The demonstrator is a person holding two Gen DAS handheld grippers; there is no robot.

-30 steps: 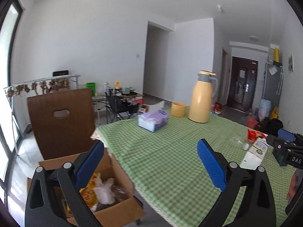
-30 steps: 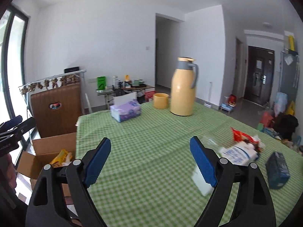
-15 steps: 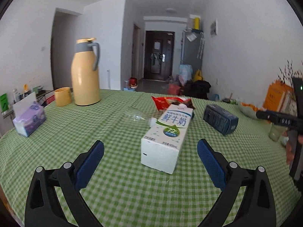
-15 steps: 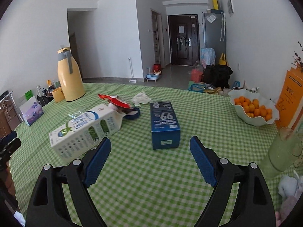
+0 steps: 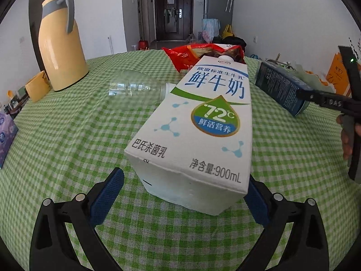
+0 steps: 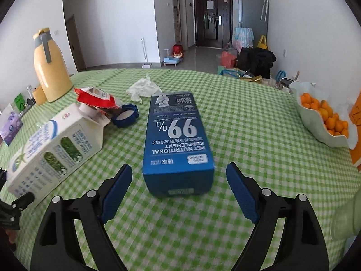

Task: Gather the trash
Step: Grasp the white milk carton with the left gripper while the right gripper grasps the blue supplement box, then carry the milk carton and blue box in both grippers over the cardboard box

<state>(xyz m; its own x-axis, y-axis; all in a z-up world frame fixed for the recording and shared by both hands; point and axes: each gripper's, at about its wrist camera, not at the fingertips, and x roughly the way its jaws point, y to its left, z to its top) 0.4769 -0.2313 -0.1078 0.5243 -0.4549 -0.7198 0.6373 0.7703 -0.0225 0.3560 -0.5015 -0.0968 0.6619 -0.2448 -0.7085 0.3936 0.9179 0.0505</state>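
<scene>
closing in on two pieces of trash at once, a person is lining up the left claw [image 5: 183, 199] on a white milk carton [image 5: 198, 131] and the right claw [image 6: 179, 192] on a blue supplement box [image 6: 178, 144], both lying flat on the green-checked counter [image 6: 259, 135] toward its near edge. both claws are standing wide open and gripping nothing, their blue pads flanking the near ends of carton and box; the right pads are clear of the box, while the carton is nearly filling the left gap. a clear bottle [image 5: 137, 87] and a red snack bag [image 5: 187, 58] are waiting farther toward the middle. judging by the alignment, this is the approach before grasping; next, each claw is needing to slide forward and squeeze shut.
</scene>
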